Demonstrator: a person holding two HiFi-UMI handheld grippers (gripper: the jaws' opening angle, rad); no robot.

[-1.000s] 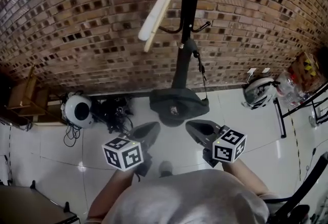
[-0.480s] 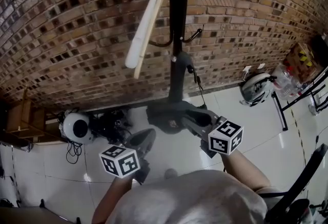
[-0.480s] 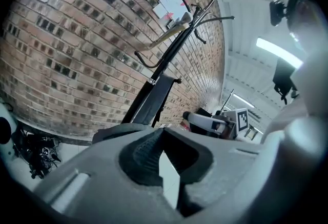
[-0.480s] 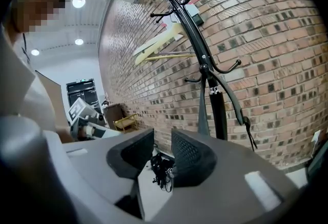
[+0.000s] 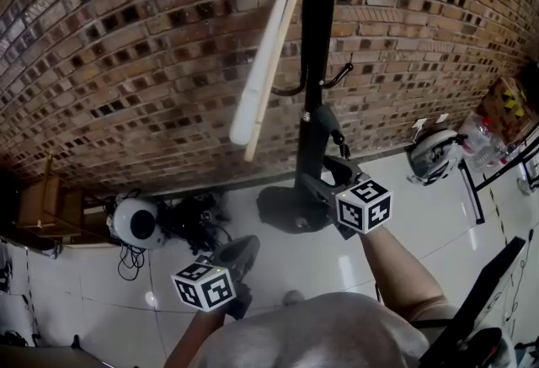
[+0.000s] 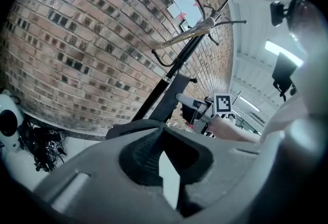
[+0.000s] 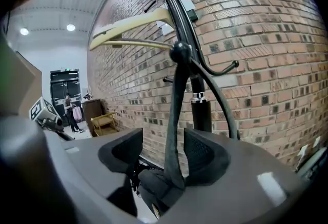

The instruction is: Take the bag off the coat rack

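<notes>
2 jaws of the right gripper [image 7: 164, 142] are opening, with the strap [image 7: 171, 115] of the black bag [image 5: 285, 208] running between them, nearer the right-hand pad. The bag hangs low against the coat rack [image 5: 317, 38] pole, beside a cream hanger [image 5: 263, 72]. The left gripper [image 6: 162, 142] sits lower, its jaws closed on nothing.

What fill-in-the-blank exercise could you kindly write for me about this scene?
The bag hangs on the black ____.
Its ____ runs between the jaws of the right gripper.
The wall behind is built of ____.
Missing: coat rack; strap (those jaws are opening); brick.
</notes>
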